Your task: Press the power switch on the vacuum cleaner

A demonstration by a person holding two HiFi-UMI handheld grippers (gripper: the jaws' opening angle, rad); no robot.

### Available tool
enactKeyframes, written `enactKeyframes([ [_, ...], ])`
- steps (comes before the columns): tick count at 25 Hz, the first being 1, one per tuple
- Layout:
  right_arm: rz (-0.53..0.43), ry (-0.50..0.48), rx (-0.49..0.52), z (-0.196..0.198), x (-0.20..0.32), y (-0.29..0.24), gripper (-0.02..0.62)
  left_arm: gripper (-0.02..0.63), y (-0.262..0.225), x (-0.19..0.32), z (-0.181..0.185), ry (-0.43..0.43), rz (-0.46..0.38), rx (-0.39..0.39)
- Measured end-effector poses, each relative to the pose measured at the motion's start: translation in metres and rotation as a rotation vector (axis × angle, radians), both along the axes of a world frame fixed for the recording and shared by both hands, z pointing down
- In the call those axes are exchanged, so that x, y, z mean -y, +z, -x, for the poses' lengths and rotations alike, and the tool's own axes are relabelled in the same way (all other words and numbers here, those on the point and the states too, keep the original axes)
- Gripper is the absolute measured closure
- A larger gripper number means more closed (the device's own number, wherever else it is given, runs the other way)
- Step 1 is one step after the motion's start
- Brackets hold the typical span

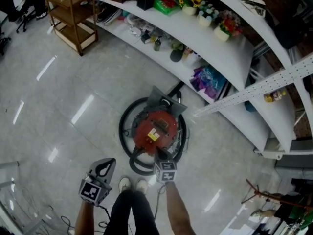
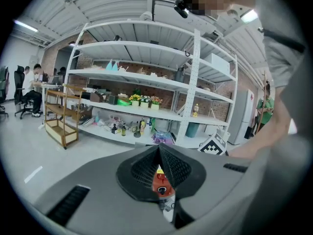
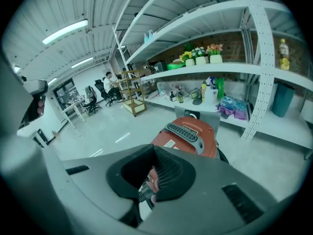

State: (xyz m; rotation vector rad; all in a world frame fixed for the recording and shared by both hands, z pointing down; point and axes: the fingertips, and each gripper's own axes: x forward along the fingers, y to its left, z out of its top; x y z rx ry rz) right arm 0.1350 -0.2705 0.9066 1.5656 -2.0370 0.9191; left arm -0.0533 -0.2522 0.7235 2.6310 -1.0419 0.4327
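- The vacuum cleaner (image 1: 157, 129) stands on the pale glossy floor (image 1: 58, 106), just in front of the person's shoes (image 1: 132, 184) and near the foot of the white metal shelving (image 1: 220, 53).
- The right gripper (image 1: 160, 156) is over the near edge of the vacuum's body. Its jaws are pressed together with nothing between them. Whether the tips touch the casing cannot be told.
- In the right gripper view, the right gripper (image 3: 155, 151) has the machine directly beyond its closed tips, and a ribbed hose end (image 3: 144, 192) shows through the gap beneath the pads.
- The left gripper (image 1: 108, 163) hangs off to the left of the vacuum, well clear of it. In the left gripper view, the left gripper (image 2: 159, 148) has its jaws closed tip to tip and holds nothing. The red body shows below them.
- The vacuum body is a round dome of smooth red plastic with a yellow label (image 1: 153, 136) on top. A grey slotted handle (image 3: 188, 131) crosses the crown.
- A black corrugated hose (image 1: 123, 131) coils in a ring around the body.
- The jaw pads are black with a fine ribbed grid. The gripper housings are matt grey.
- The power switch cannot be picked out with certainty.
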Motion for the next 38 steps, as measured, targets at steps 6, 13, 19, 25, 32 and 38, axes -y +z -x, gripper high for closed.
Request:
enactKeyframes([
  [6, -0.083, 0.019, 0.009, 0.005, -0.007, -0.06, 0.583, 0.598, -0.038, -0.007, -0.007, 0.007, -0.025, -0.017],
  [13, -0.119, 0.043, 0.009, -0.001, -0.016, -0.108, 0.583, 0.598, -0.083, -0.011, -0.01, 0.017, -0.068, -0.016],
  [19, -0.177, 0.047, 0.008, -0.005, -0.02, -0.174, 0.583, 0.598, -0.13, -0.017, -0.012, 0.015, -0.043, -0.007],
  [25, -0.215, 0.067, 0.004, -0.01, -0.023, -0.226, 0.583, 0.598, -0.165, -0.013, -0.01, -0.004, -0.046, -0.016],
  [32, -0.245, 0.1, -0.001, -0.015, -0.042, -0.282, 0.583, 0.598, -0.204, -0.019, -0.013, 0.002, -0.073, -0.03],
  [38, -0.291, 0.101, -0.004, -0.008, -0.049, -0.322, 0.583, 0.598, -0.224, -0.019, -0.013, -0.001, -0.127, -0.079],
])
